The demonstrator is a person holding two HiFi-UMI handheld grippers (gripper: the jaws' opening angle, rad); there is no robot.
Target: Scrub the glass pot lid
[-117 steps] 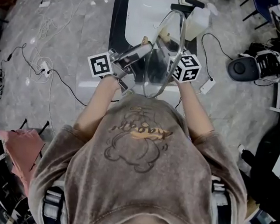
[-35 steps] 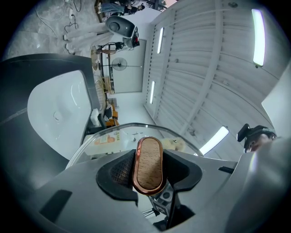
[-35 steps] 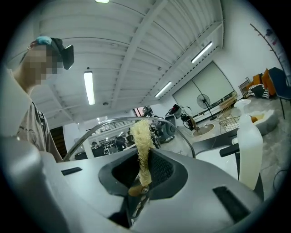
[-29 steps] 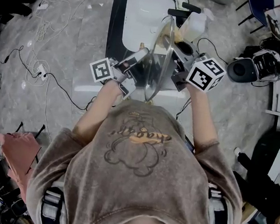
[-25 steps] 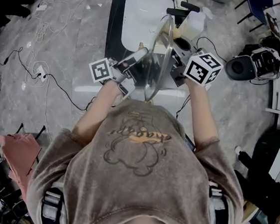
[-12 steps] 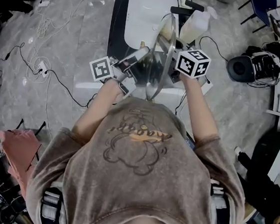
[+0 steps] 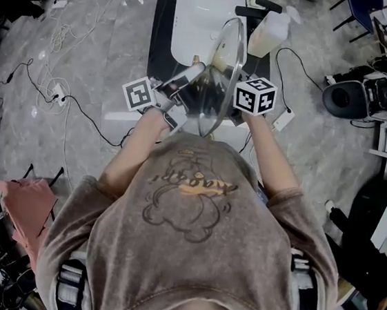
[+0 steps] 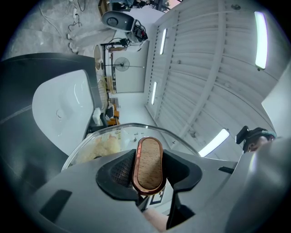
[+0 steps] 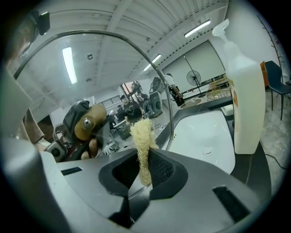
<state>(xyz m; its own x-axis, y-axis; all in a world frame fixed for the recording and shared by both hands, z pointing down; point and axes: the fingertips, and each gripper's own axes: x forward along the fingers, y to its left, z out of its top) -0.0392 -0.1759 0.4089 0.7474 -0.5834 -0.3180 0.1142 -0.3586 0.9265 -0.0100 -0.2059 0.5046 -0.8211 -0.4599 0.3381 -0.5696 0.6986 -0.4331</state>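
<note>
Right gripper dropped beside glass pot lid, clamped on loofah; left gripper clamps lid's wooden knob, lid's lower half hidden behind it.

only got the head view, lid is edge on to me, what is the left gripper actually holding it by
observer: the left gripper is clamped on the lid's wooden knob, an oval one with a copper-coloured rim.
operator: ok and the right one, anything in it
observer: yes, the right gripper pinches a pale fibrous scrubber that sticks up beside the glass lid, on the face away from the knob.
</note>
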